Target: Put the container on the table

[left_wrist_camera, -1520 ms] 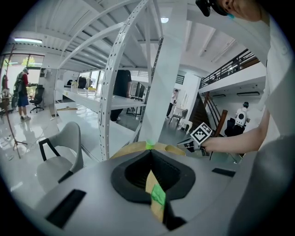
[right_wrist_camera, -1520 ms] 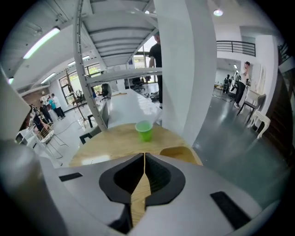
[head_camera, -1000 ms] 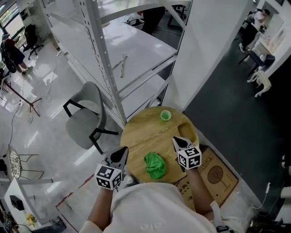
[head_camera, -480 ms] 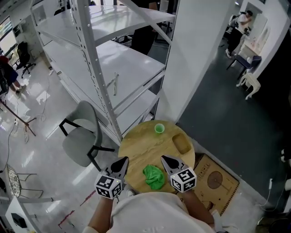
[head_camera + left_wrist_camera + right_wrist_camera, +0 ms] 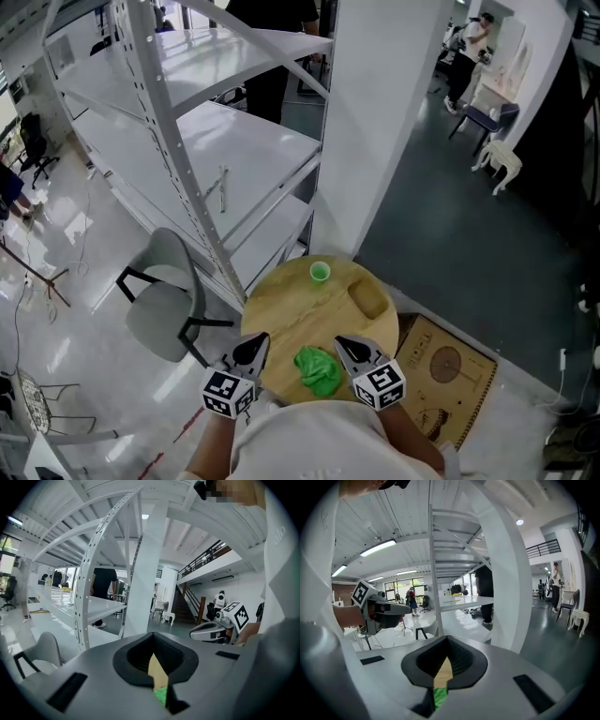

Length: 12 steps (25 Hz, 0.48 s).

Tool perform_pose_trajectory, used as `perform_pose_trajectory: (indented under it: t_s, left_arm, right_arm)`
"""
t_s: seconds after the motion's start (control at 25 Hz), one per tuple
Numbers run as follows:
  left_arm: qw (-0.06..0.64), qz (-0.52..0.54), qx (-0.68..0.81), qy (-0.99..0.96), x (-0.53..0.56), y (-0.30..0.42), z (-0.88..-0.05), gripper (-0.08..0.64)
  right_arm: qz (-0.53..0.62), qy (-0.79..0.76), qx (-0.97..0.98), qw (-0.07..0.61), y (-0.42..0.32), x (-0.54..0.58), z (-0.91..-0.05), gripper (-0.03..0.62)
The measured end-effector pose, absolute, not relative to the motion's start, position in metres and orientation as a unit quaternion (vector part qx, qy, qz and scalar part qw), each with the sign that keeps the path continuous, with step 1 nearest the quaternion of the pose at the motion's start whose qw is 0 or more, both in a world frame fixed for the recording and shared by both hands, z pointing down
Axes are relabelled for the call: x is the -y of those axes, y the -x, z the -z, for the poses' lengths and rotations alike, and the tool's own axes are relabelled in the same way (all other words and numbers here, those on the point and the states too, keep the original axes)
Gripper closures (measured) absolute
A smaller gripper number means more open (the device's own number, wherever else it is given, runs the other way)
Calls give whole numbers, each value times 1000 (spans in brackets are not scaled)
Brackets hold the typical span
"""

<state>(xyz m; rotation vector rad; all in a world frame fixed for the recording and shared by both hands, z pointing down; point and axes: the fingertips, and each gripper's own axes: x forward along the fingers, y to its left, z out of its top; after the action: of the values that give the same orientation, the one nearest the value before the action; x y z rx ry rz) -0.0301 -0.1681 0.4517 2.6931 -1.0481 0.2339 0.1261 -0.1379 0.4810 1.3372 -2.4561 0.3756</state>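
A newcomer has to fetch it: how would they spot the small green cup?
Find the round wooden table beside the white shelving rack. Near its far edge, away from the person, stands the small green cup. Unlike the crumpled green cloth at the near edge, it is neat, round and open-topped.

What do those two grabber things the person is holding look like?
The left gripper and the right gripper look the same. Each has a smooth grey shell that ends in dark, pointed fingers. At the back of each sits a white cube printed with black square patterns. The person wears a white top.
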Motion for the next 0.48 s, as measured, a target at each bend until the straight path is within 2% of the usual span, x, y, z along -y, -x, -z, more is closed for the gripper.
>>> perform_pose_trajectory:
  t_s: [0.48]
  left_arm:
    - [119,-81,335,-931,173,14,-453,545]
  right_arm:
    - [-139,-496,842,163,-145,129,-494,568]
